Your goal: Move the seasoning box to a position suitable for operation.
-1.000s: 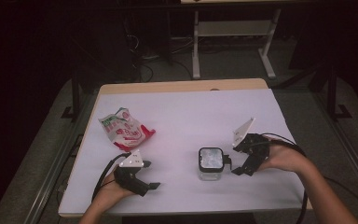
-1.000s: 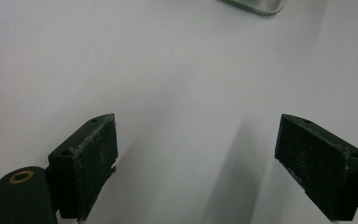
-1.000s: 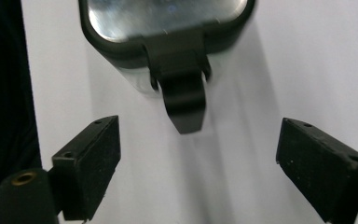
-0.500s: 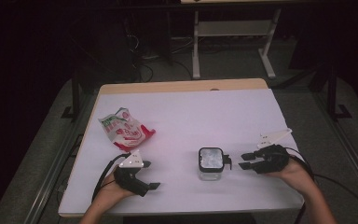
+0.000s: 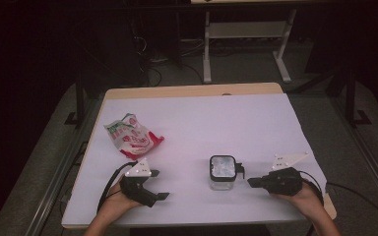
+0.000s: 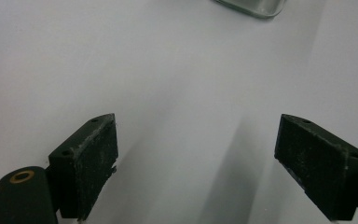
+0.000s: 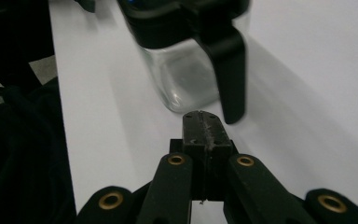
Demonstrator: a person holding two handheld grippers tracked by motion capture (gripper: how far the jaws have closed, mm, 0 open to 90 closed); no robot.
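Note:
A square glass jar (image 5: 223, 172) with a black lid and a side latch stands on the white table (image 5: 202, 118), near the front. My right gripper (image 5: 251, 182) lies low to the right of it and points at the latch, a short gap away. Its jaws have just been closing and are shut with nothing between them. In the right gripper view the joined pads (image 7: 202, 121) sit just short of the jar (image 7: 186, 79). My left gripper (image 5: 158, 185) rests at the front left, open and empty. Its view (image 6: 196, 128) shows bare table and the jar's edge (image 6: 249, 5).
A crumpled red, green and white snack bag (image 5: 132, 137) lies left of centre, just beyond the left gripper. The table's front edge runs close under both hands. A cable (image 5: 354, 189) trails off the right side. A white desk frame (image 5: 246, 34) stands on the floor behind.
My right gripper has drawn back from the jar's side, to the right and downward, and its jaws have gone from wide open to shut. The left gripper, jar and bag have not moved.

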